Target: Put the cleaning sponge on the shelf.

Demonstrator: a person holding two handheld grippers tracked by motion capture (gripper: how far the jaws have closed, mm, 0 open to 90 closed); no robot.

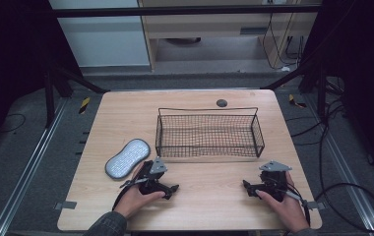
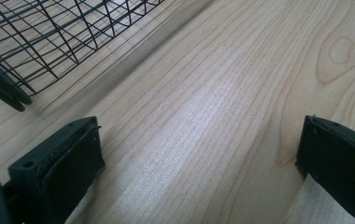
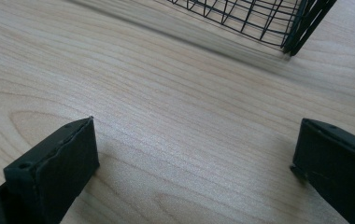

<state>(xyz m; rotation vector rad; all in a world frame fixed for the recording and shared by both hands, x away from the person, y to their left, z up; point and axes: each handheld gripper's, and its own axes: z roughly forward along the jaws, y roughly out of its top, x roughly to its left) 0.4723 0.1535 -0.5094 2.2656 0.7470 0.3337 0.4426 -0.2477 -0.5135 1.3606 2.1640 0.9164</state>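
The wooden table (image 1: 214,196) carries a black wire basket (image 1: 208,133) just beyond both grippers, between them. A grey oval pad (image 1: 127,158) lies just left of the left gripper (image 1: 174,189). Both it and the right gripper (image 1: 245,185) rest low on the table, jaws spread wide, empty, pointing inward toward each other.

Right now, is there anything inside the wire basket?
Nothing shows inside the wire basket: through its mesh floor, bare table wood is visible. The grey oval pad lies outside, left of it. No part of the interior is covered.
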